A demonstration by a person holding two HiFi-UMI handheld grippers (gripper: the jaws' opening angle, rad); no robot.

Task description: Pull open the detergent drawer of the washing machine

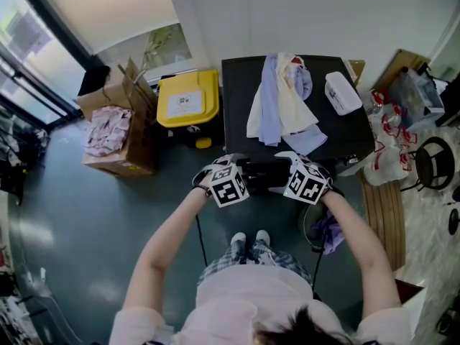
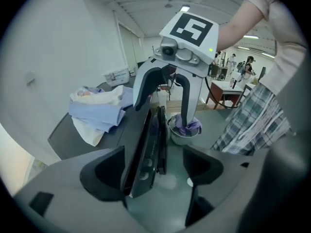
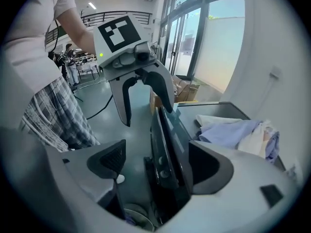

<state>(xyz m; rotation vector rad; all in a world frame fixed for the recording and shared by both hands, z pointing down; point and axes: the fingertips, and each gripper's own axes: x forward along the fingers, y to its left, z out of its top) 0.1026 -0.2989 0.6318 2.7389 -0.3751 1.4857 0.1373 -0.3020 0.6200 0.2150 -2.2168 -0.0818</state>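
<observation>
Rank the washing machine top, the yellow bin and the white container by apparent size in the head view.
1. washing machine top
2. yellow bin
3. white container, clearly smallest even though it sits on the machine, higher than the bin.

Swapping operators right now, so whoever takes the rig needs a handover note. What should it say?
Left gripper: jaws apart, straddling the front panel of the washing machine.
Right gripper: jaws apart, straddling the same panel from the opposite side.
Neither is clamped. Clothes lie on the machine's top.
Done: both grippers are at the panel.
Unclear: whether the detergent drawer is out at all.
Left: grip its front and pull.
</observation>
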